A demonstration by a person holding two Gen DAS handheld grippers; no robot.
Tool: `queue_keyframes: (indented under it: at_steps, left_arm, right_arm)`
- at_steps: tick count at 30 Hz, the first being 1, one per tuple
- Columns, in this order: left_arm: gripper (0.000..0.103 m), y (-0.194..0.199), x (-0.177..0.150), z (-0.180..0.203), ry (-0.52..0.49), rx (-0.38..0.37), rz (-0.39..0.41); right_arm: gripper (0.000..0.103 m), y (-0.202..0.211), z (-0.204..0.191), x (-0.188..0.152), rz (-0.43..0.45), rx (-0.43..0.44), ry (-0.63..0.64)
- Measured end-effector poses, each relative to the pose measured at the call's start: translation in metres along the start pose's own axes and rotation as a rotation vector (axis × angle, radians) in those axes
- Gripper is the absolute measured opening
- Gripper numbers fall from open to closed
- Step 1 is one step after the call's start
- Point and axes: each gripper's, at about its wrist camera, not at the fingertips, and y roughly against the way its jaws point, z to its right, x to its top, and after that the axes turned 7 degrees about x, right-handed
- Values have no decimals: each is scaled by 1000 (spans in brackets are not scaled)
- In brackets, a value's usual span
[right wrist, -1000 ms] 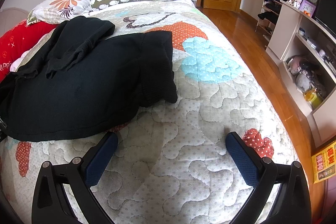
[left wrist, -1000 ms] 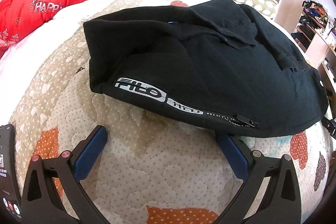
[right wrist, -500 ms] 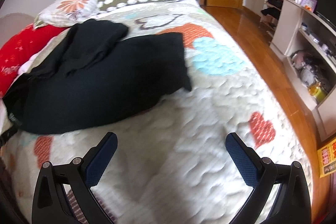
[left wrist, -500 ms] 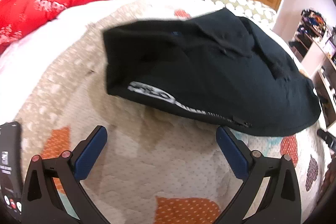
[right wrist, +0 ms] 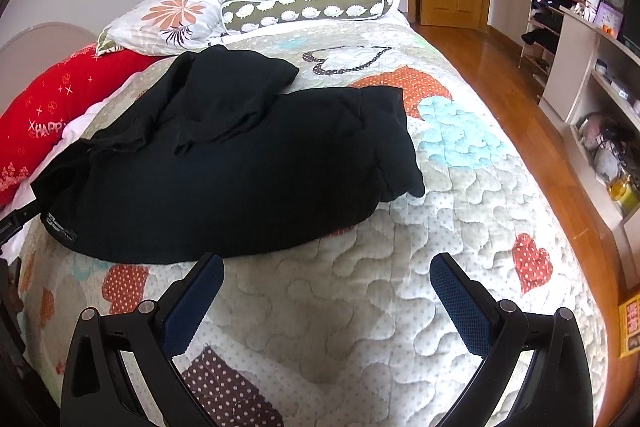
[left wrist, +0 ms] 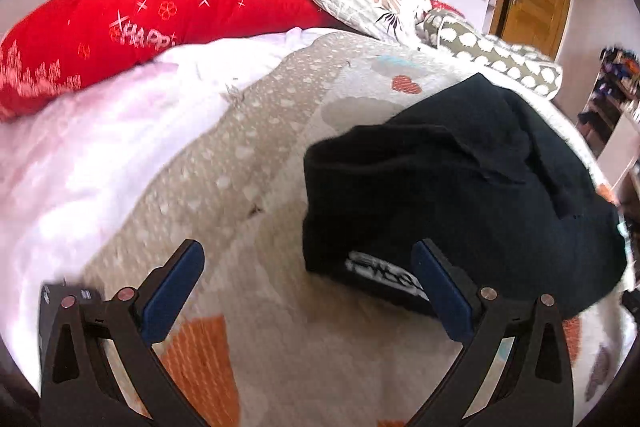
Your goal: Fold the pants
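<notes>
We're holding L gripper + R gripper agape, empty; black pants lying ahead, bunched on quilt.

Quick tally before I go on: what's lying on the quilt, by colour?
Black: 1, the pants
Red: 1, the long cushion
White floral: 1, the pillow
Olive with white print: 1, the bolster
Total: 4
</notes>
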Motion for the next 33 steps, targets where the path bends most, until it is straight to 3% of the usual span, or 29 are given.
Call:
queue_keyframes:
  at_steps: [9, 13, 20, 21, 23, 25, 27, 28, 30, 33]
  left_arm:
    - [103, -20, 13, 12, -62, -4, 5]
    - [103, -30, 16, 21, -90, -29, -14]
    - [103, -40, 24, 17, -45, -78, -43]
    - [103, -42, 24, 17, -36, -84, -48]
    - [100, -46, 25, 14, -4, -113, -64]
    - [80, -49, 25, 12, 28, -153, -75]
    - [33, -53, 24, 13, 48, -192, -107]
    - [27, -55, 23, 15, 52, -193, -122]
    - [14, -51, 21, 16, 48, -176, -108]
    - [9, -37, 22, 9, 88, -199, -91]
  right_arm:
    - [103, -2, 37, 3, 1, -32, -91]
    - [103, -12, 52, 9, 0, 3, -153]
    - [103, -37, 48, 29, 22, 8, -142]
    - [101, -40, 46, 33, 30, 13, -140]
    - [88, -43, 43, 39, 41, 24, -133]
    - [60, -47, 41, 44, 51, 23, -128]
    - [44, -47, 41, 46, 63, 56, -137]
    - [31, -46, 42, 46, 70, 76, -142]
    - [20, -40, 47, 47, 85, 135, -172]
    - [17, -23, 54, 45, 107, 208, -238]
